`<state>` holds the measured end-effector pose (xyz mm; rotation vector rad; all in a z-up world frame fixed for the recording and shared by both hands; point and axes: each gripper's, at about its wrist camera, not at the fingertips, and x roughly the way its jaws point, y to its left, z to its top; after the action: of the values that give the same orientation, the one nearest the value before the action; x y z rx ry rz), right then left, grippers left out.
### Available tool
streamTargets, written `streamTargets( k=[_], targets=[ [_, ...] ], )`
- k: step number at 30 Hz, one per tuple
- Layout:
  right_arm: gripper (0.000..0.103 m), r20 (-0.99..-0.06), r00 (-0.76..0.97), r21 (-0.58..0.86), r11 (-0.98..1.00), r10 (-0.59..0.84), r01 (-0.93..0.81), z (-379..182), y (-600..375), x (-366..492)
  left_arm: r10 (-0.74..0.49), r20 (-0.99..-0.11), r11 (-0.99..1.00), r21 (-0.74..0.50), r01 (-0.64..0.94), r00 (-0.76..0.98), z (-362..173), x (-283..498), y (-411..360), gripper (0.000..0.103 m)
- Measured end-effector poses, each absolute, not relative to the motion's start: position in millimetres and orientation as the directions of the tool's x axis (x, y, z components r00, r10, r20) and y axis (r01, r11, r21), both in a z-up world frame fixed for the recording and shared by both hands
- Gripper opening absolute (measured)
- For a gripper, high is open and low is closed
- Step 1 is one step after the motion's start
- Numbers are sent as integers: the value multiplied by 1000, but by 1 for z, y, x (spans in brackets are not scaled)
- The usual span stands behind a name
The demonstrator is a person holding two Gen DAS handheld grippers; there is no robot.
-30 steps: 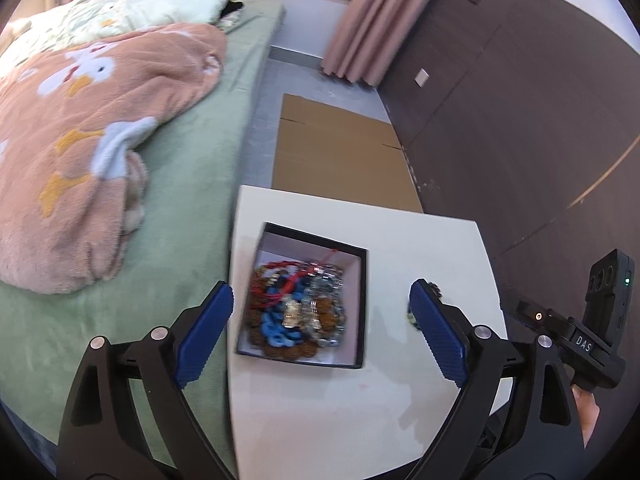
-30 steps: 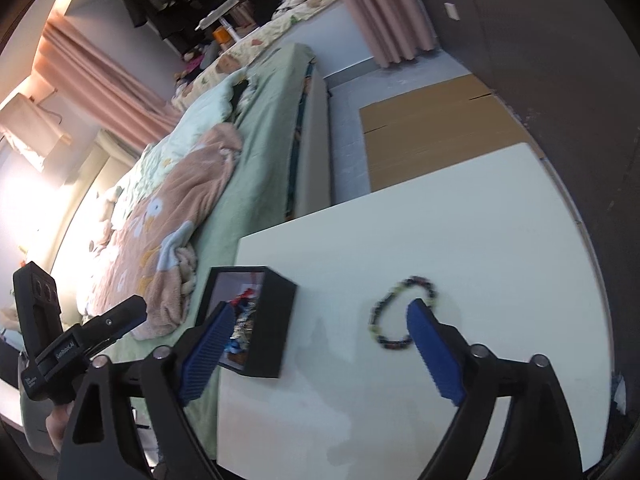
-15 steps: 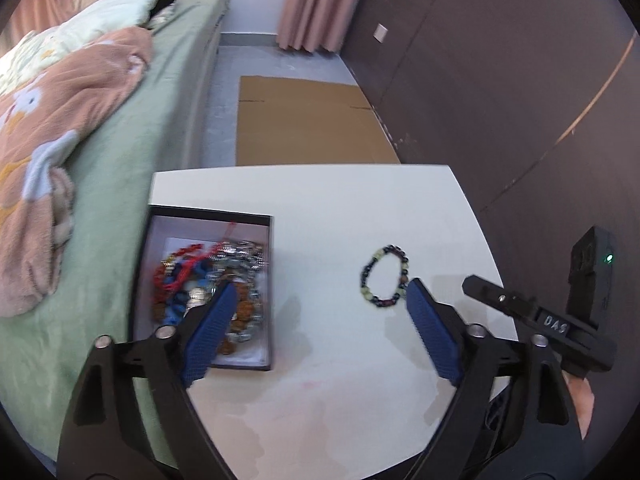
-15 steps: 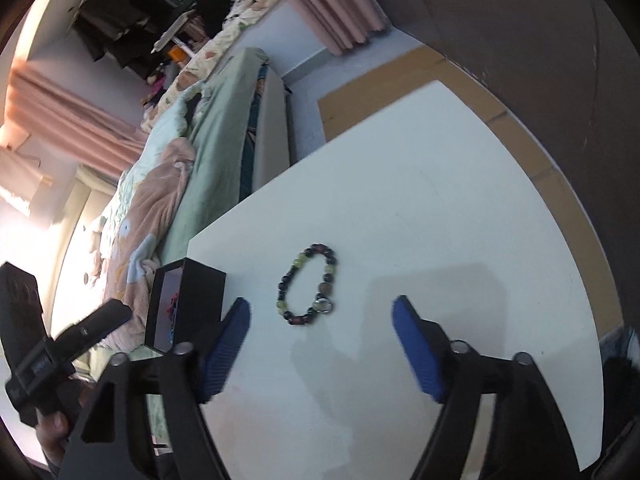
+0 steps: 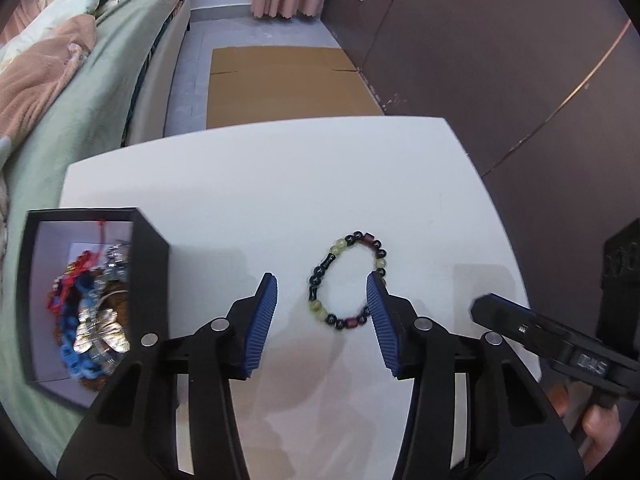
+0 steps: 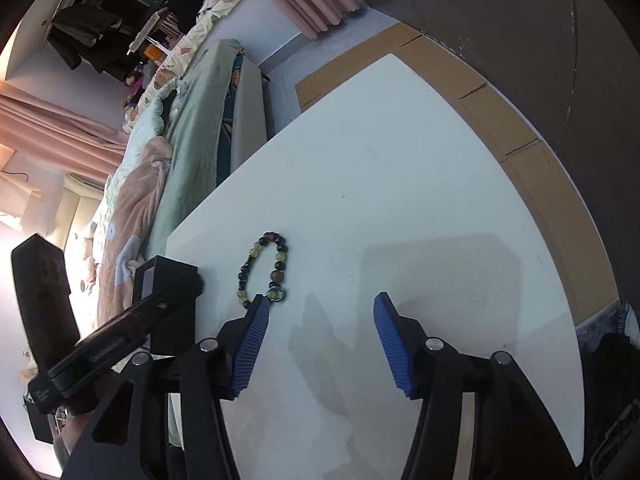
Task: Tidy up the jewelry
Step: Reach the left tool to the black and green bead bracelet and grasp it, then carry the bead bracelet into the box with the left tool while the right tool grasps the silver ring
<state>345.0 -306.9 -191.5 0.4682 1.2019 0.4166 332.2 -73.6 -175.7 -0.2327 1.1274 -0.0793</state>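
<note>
A beaded bracelet of black, green and dark red beads lies flat on the white table. My left gripper is open, low over the table, its blue pads straddling the bracelet's near part. A black jewelry box holding a heap of red, blue and silver jewelry stands at the table's left edge. In the right wrist view the bracelet lies just past the left pad of my open, empty right gripper, and the box is partly hidden behind the other gripper's body.
A bed with green sheet and pink blanket runs along the table's left. Flat cardboard lies on the floor beyond the table. A dark wall stands to the right. The right gripper's body sits at the table's right edge.
My left gripper has swung right from over the box, come down around the bracelet and narrowed its opening. My right gripper has moved in closer to the table and bracelet.
</note>
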Motion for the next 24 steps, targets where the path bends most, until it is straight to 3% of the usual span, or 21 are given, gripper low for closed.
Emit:
streamTargets(
  k=[7, 12, 14, 15, 24],
  targets=[
    [54, -785, 326, 545, 837, 527, -42, -190, -314, 345, -122, -910, 989, -145, -29, 396, -201, 344, -95, 45],
    [54, -779, 331, 550, 834, 533, -48, -187, -314, 345, -24, -914, 999, -42, -35, 406, -203, 347, -105, 30],
    [54, -777, 334, 549, 834, 533, -54, -186, -314, 346, 8, -914, 999, -9, -41, 405, -204, 347, -105, 19],
    [54, -779, 332, 546, 836, 532, -56, -186, -313, 346, 22, -915, 998, -1, -55, 404, -204, 346, -102, 8],
    [51, -788, 311, 529, 843, 531, -98, -188, -303, 345, -55, -909, 993, -93, -72, 413, -185, 336, -85, 8]
  ],
)
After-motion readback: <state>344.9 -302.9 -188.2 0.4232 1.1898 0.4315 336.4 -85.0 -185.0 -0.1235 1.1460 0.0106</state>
